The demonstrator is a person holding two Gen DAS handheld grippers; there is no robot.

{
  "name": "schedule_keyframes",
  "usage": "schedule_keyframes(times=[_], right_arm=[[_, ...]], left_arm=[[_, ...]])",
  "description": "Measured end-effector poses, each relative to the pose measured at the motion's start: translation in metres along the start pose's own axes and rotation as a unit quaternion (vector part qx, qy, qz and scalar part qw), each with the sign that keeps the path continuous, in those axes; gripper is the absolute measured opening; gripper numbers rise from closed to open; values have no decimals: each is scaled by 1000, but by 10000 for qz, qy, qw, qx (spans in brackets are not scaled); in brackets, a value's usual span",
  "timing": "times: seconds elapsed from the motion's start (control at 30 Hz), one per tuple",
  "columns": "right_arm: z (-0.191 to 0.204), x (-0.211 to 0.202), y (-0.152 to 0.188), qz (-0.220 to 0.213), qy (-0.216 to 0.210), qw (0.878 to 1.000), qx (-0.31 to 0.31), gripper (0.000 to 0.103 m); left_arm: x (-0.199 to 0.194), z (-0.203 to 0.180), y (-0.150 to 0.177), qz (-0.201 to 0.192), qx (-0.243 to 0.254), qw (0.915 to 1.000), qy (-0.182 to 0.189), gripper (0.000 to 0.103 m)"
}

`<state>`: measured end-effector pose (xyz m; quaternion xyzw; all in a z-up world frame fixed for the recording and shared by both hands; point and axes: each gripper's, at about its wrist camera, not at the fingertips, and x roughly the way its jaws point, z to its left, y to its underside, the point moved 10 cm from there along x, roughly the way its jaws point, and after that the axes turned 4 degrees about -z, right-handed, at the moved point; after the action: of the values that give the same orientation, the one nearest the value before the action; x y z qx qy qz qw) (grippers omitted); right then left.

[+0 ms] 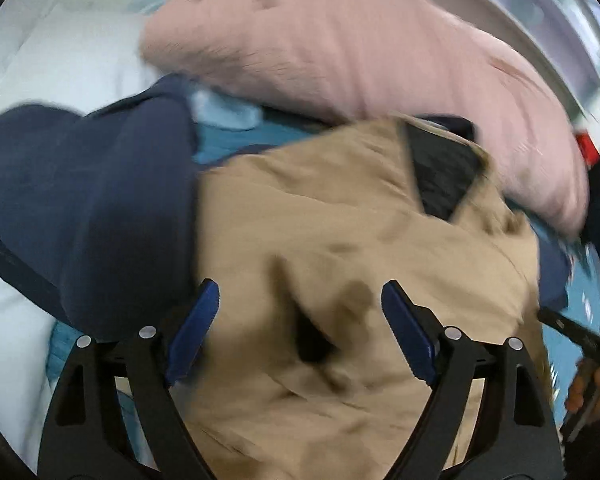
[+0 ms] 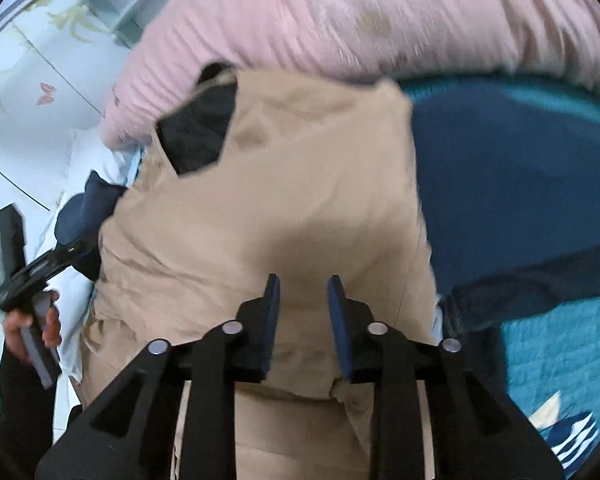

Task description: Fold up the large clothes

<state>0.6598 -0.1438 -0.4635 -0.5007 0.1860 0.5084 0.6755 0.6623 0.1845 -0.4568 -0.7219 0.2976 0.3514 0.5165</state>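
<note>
Both grippers are angled steeply downward here. The left black two-finger gripper with blue pads (image 1: pixel 296 312) has its jaws spread wide, nothing pinched between them as far as I can see. The right black two-finger gripper with blue pads (image 2: pixel 303 308) has its jaws set much narrower, a small gap showing and the pads not squeezing anything visible. You can also spot each hand from the other camera: the left hand (image 2: pixel 32 324) and the right hand (image 1: pixel 592 392), both wrapped around their handles.
</note>
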Motion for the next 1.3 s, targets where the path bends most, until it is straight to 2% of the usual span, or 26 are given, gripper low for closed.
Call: schedule_keyframes(times=[0.1,0.23,0.3,0.37,0.47,0.73,0.97,1.2,1.3], right_arm=[[-2,0,-15,-86,133,9998,-92,27],[-16,5,-32,-231,291,9993,-43,28],[-23,1,-45,-319,395,9987,-19,29],[-33,1,-58,-459,551,9974,76,38],[-48,8,-75,-488,655,9960,360,39],[-73,30,-96,-328,639,9938,851,40],[-71,44,-103,-232,495,9934,1005,45],[-75,58,-102,-82,460,9924,1134,46],[-79,62,-100,-57,463,9917,1198,47]], left_arm=[[24,33,-20,219,-110,9994,-262,84],[42,60,-30,520,-748,9958,83,84],[52,70,-31,658,-775,9948,-64,84],[58,67,-33,667,-729,9951,-60,84],[65,62,-35,706,-476,9963,-101,84],[71,56,-36,824,-334,9959,-183,84],[70,43,-43,913,-516,9944,146,84],[74,54,-44,990,-901,9907,232,84],[90,57,-45,1067,-1029,9887,233,85]])
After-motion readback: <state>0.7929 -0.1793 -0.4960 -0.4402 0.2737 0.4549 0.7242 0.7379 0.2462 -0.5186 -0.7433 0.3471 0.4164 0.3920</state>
